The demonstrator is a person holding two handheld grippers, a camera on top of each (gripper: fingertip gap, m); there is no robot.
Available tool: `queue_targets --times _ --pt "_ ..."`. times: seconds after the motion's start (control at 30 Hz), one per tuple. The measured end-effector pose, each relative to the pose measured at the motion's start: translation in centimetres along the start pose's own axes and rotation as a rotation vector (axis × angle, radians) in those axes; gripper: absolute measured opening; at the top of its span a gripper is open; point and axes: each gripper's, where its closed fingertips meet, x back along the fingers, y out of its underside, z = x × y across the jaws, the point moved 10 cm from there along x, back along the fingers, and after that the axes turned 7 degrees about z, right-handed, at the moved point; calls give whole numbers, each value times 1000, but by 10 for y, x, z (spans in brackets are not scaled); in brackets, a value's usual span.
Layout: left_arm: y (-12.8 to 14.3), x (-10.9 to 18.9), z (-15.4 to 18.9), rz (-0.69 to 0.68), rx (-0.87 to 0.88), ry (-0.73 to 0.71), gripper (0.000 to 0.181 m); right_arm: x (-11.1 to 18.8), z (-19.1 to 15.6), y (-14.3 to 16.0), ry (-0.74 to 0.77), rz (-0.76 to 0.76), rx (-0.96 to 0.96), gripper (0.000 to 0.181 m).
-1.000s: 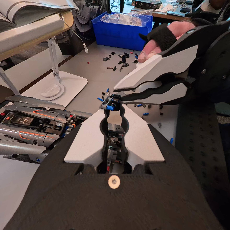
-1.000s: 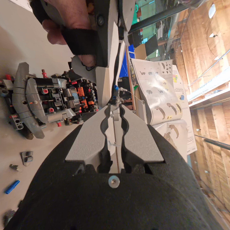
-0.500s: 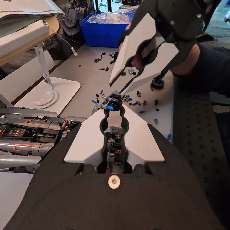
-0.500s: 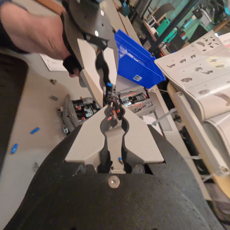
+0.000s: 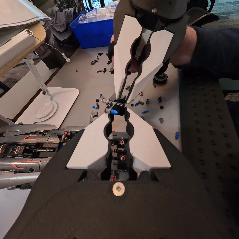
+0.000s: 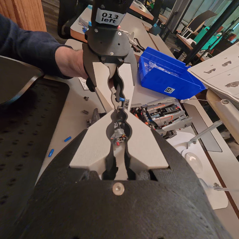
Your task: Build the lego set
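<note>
Swung round from the side, the right gripper (image 5: 122, 100) now meets the left gripper (image 5: 117, 111) tip to tip at frame centre, both clamped on a small grey-and-blue lego assembly (image 5: 114, 109). Only the right wrist view shows the left gripper's white label (image 6: 109, 18).

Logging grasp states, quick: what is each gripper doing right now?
Left gripper: shut on the small grey-and-black lego assembly.
Right gripper: shut on the same assembly, from the opposite side.
</note>
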Motion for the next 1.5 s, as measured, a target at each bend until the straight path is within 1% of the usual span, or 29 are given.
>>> queue_targets --times 0.13,0.23,0.3,0.37,0.43,0.47,0.53,0.57,0.63,0.7,0.83,0.97,1.1,1.17,1.23,1.3,1.43,1.5 --pt "0 -1 1 -20 -50 -53 14 -2 -1 -1 27 -38 -30 4" --pt "3 -4 2 -57 -106 -108 14 -6 0 1 35 -62 -86 7" --pt "3 -6 3 -75 -133 -136 13 -5 3 2 34 -68 -137 6" --pt "4 -9 5 -107 -190 -171 13 -1 7 1 82 -67 -126 7" --pt "5 -12 9 -141 -243 -199 13 1 8 -3 98 -37 -129 12" --pt "5 -14 10 -152 -267 -210 13 -1 7 -4 93 -43 -121 14" --pt "5 -17 13 -162 -298 -216 13 -8 3 1 95 -102 -70 14" --pt "5 -18 14 -161 -305 -217 13 -10 2 3 99 -122 -48 13" --pt "4 -17 15 -161 -318 -225 13 -12 0 3 107 -121 -28 5" --pt "3 -16 15 -158 -333 -240 13 -11 2 3 124 -116 -44 4" --pt "2 -16 15 -179 -379 -304 13 -10 11 8 157 -69 -241 5" --pt "5 -19 15 -221 -417 -344 13 -13 16 16 186 -58 -404 5" --pt "4 -19 14 -222 -419 -364 13 -14 17 19 210 -29 -494 5" --pt "4 -19 14 -212 -421 -362 13 -11 20 20 209 -20 -523 10" --pt "2 -18 15 -201 -433 -371 13 -7 23 20 162 21 -571 16" --pt "2 -18 16 -196 -438 -370 13 -8 24 25 107 14 -608 24" --pt "1 -17 17 -185 -451 -374 13 -9 24 30 47 27 -634 24" --pt "0 -15 17 -186 -473 -387 13 -9 24 30 14 52 -667 15"
